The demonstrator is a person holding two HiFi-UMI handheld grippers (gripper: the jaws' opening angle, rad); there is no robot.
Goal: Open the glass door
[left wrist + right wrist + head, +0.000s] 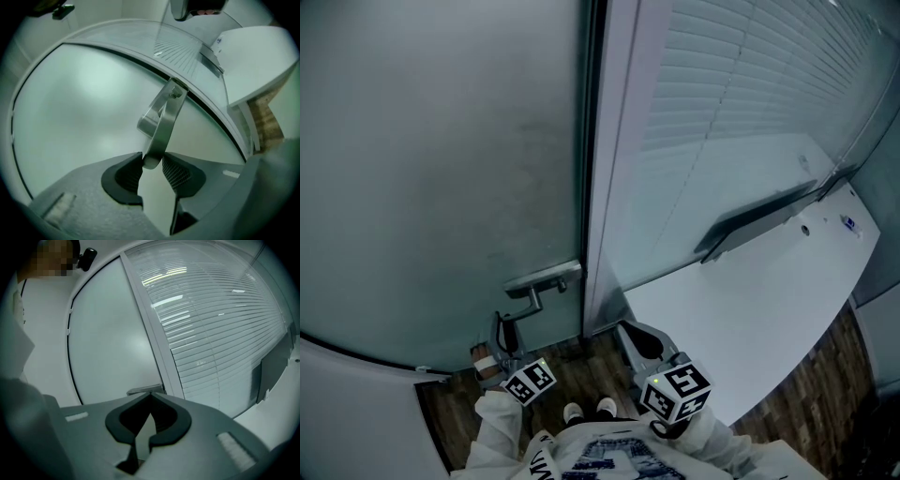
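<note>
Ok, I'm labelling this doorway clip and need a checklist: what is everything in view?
glass door: one, frosted grey, left half.
door handle: one, silver lever, door's right edge.
blinds: one set, white, behind glass right of door.
tabletop: one, white, lower right.
floor: one, dark wood, bottom.
shoes: two, white toes, on floor.
left gripper: one, grey, jaws closed on door handle's tip.
right gripper: one, grey, jaws together, empty.
</note>
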